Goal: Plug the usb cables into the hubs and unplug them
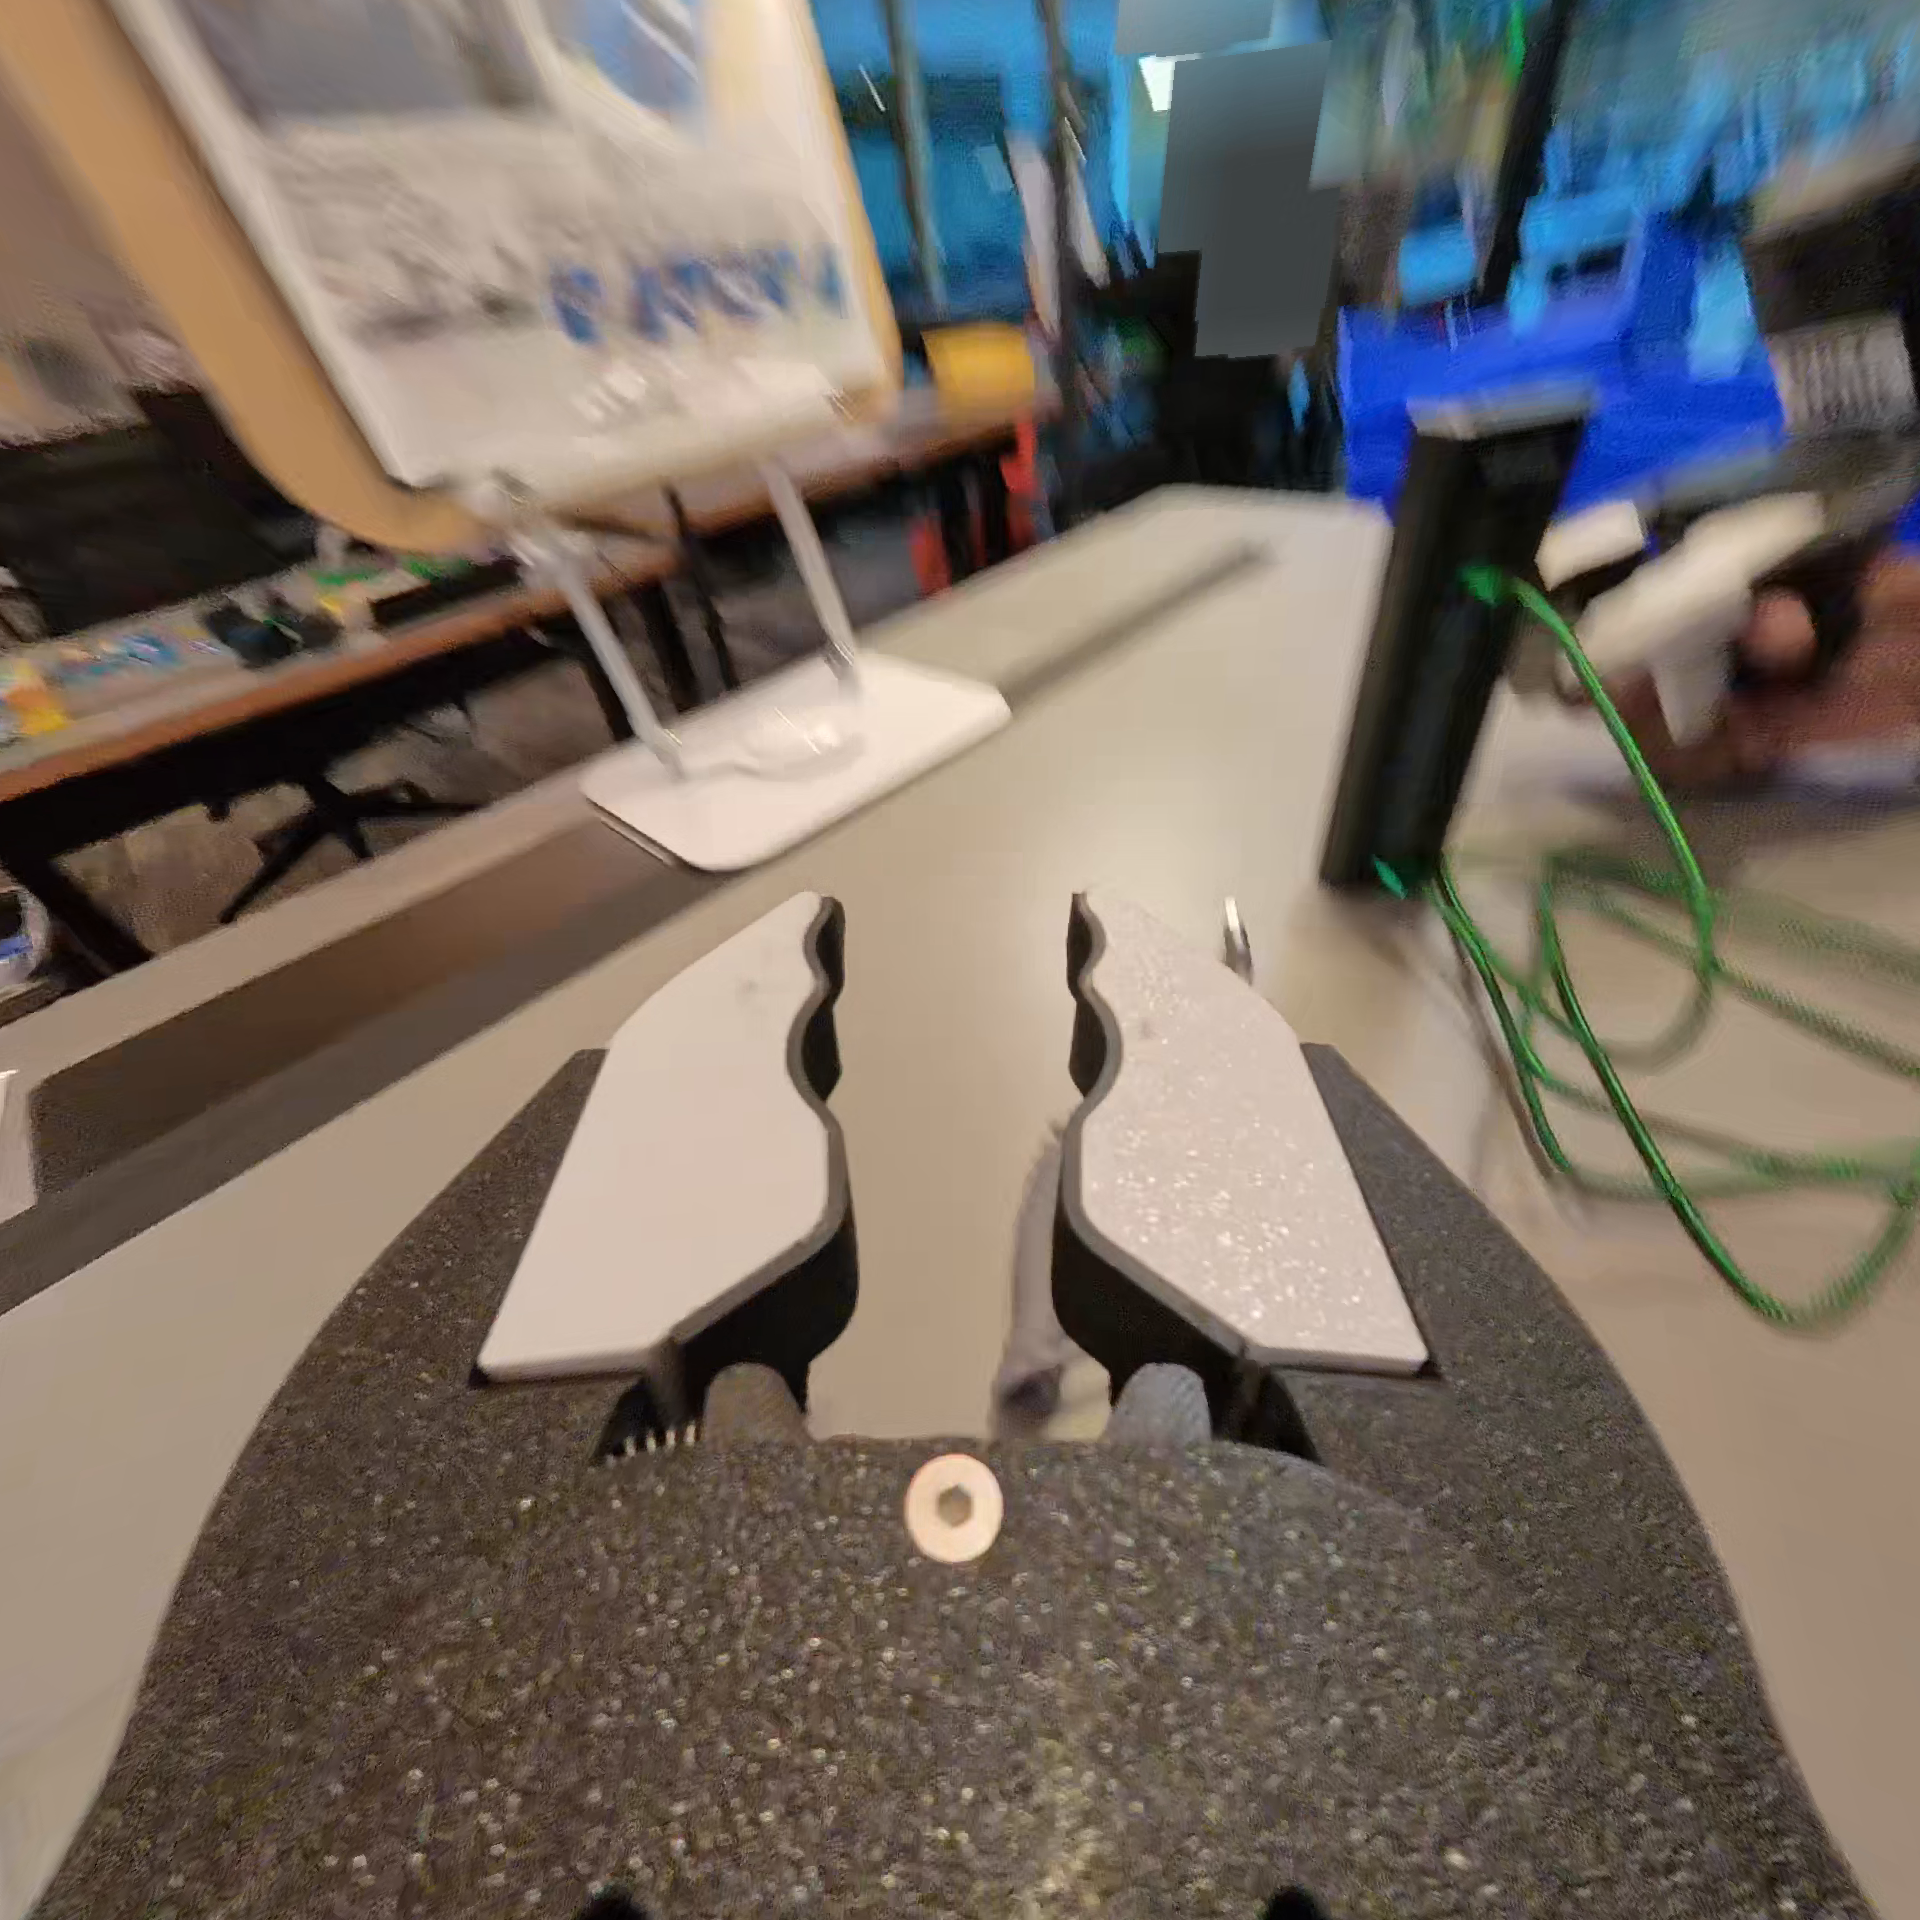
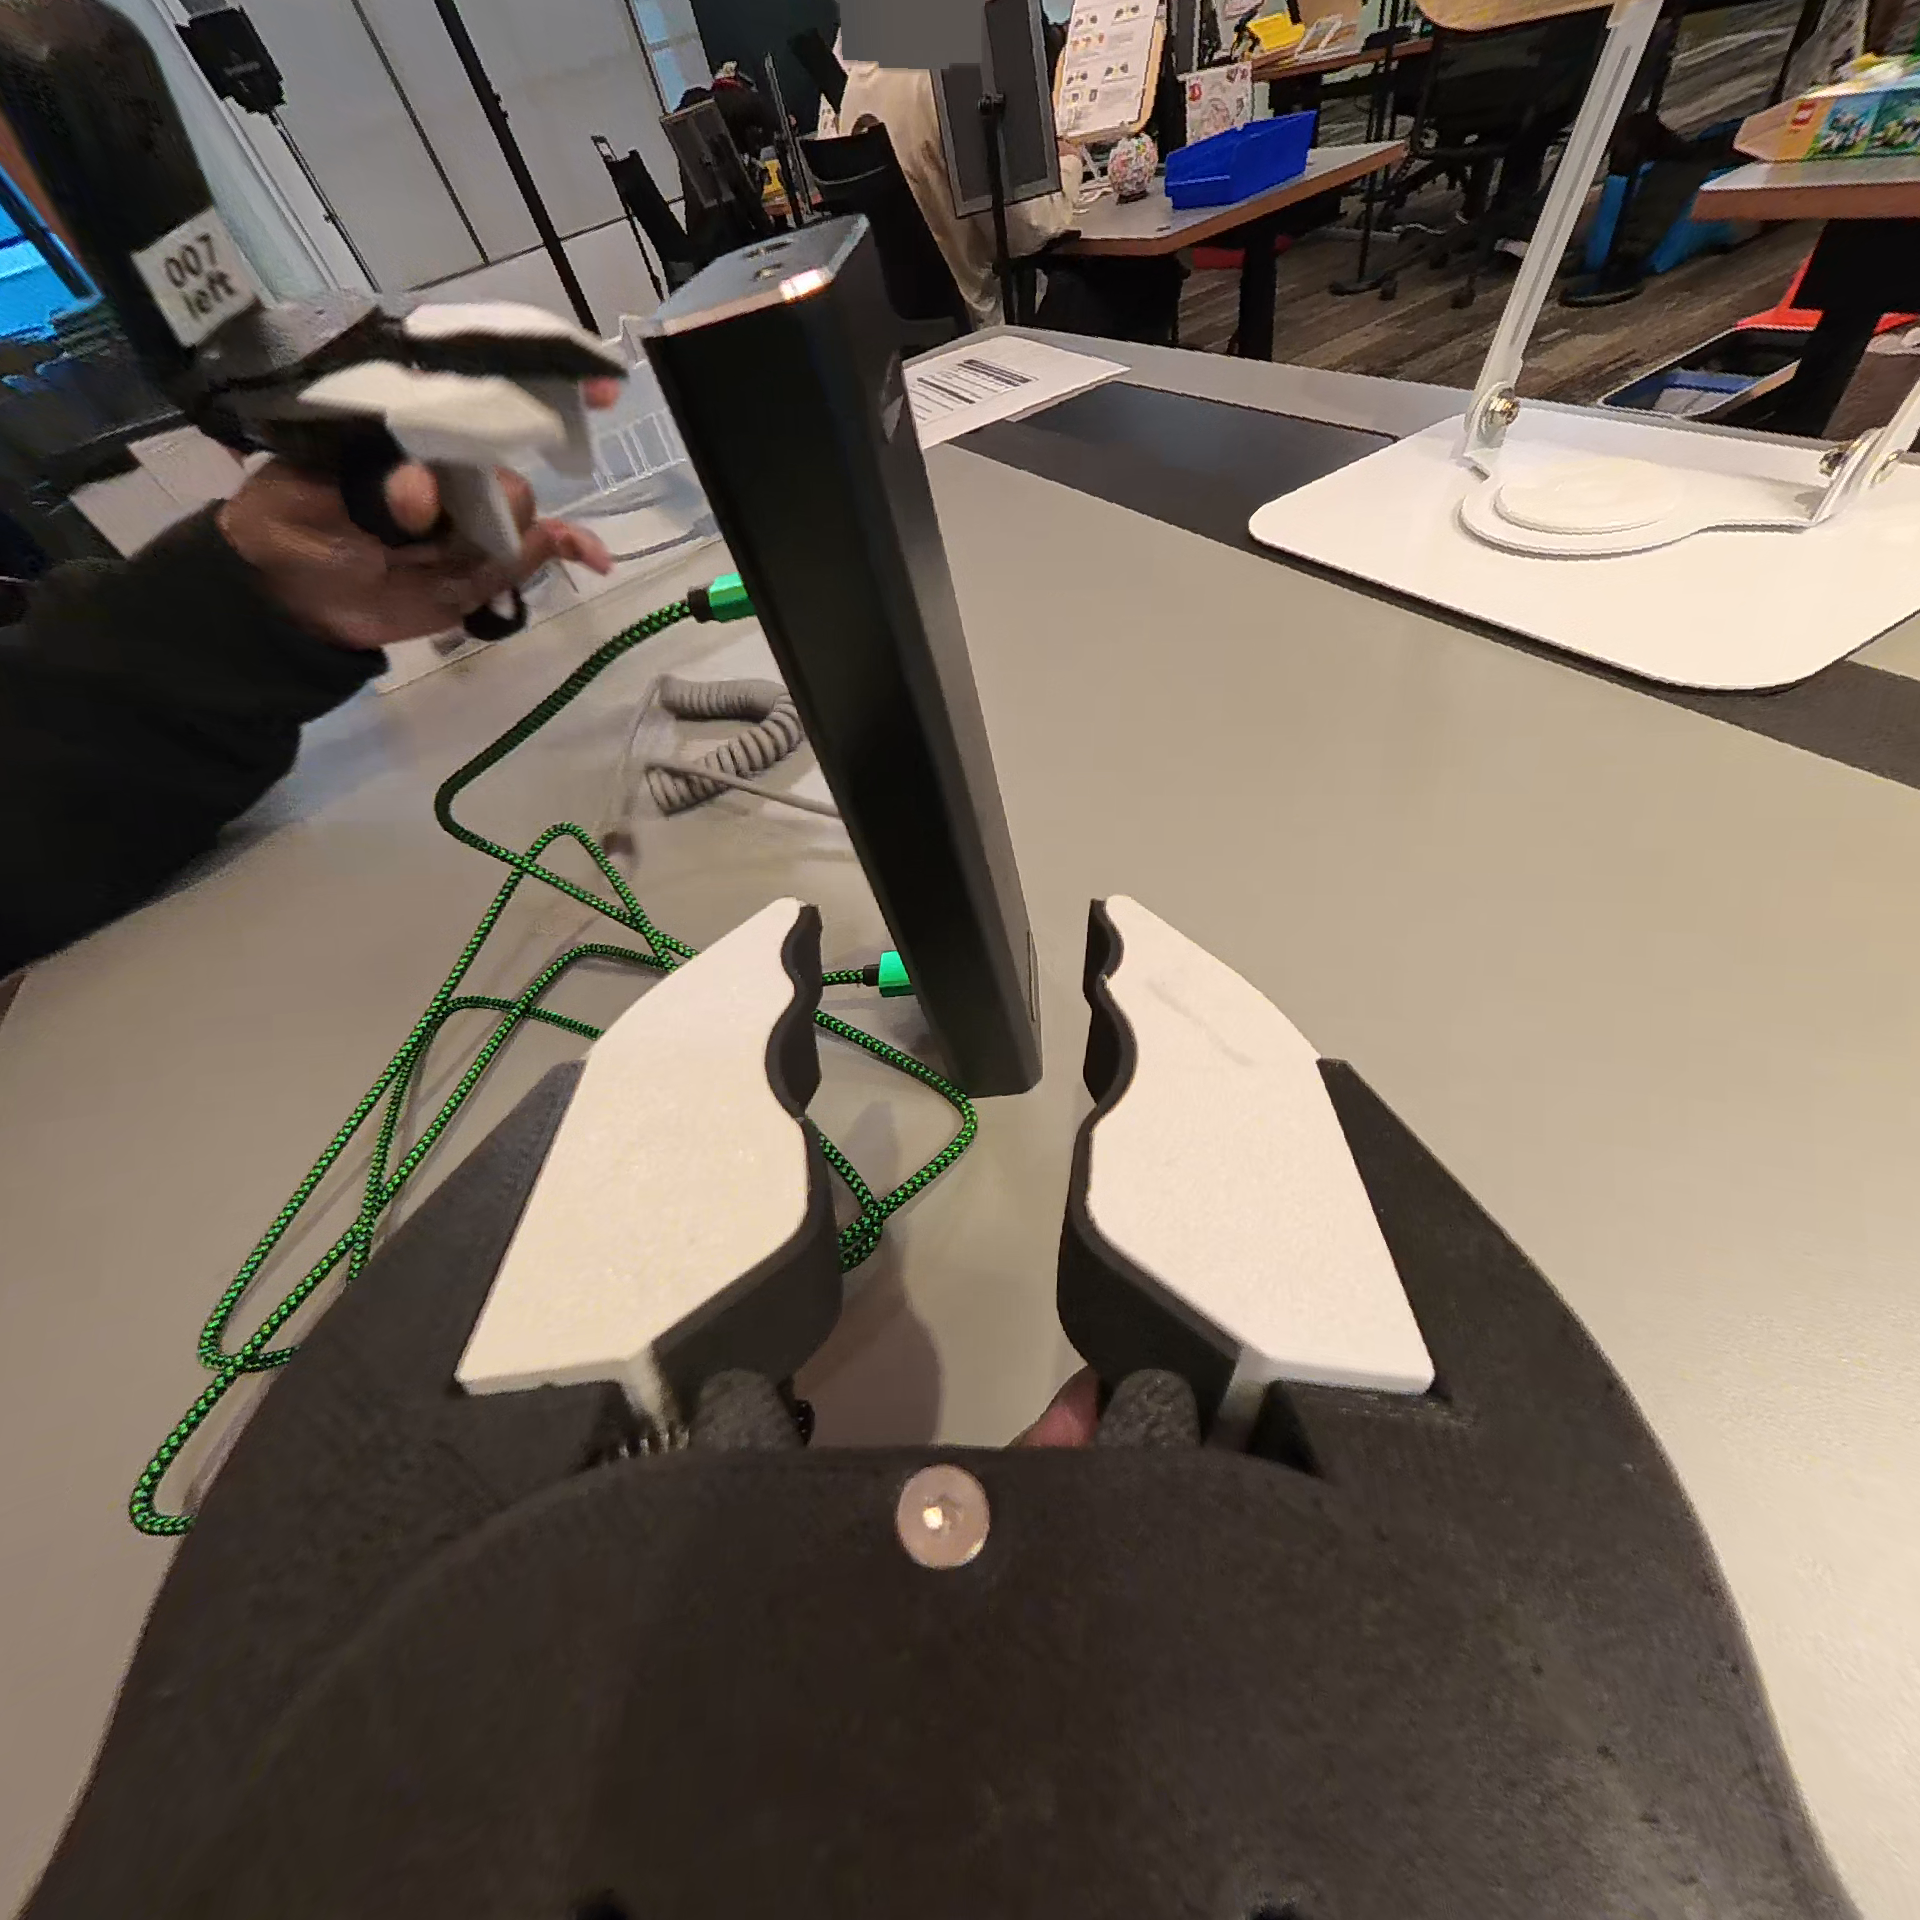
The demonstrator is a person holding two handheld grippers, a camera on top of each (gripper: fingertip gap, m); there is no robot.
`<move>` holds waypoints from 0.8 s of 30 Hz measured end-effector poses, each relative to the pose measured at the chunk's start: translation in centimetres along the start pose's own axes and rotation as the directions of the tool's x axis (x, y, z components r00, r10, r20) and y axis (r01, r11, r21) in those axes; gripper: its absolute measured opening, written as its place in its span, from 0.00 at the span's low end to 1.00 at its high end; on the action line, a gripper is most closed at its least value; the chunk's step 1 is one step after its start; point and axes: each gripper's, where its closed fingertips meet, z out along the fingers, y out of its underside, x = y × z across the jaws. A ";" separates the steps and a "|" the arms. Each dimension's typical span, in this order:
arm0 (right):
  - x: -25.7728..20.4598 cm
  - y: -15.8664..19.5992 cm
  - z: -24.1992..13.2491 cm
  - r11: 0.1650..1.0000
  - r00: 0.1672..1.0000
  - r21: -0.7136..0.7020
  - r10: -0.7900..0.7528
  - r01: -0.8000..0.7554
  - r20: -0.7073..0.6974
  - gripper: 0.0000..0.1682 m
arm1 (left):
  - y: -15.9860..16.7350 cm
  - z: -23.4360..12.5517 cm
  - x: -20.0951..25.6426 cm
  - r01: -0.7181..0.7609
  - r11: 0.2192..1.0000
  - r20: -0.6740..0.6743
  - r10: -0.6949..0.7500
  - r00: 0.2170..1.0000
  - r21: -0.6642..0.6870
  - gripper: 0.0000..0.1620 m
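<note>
left wrist view: my left gripper has its jaws apart, nothing between them; hub stands off to its right, well apart; picture blurred.
cables: green cables run from the hub's side, loops on the table.
right wrist view: right gripper jaws apart, empty, hub base just ahead.
axis: hub long axis upright, leaning slightly.
nearer: right, I judge.
</note>
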 end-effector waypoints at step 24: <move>1.1 0.6 0.3 0.990 0.990 -0.038 0.137 -0.137 0.013 0.26 | 4.7 3.1 -3.0 0.173 0.980 0.025 -0.172 0.985 -0.093 0.26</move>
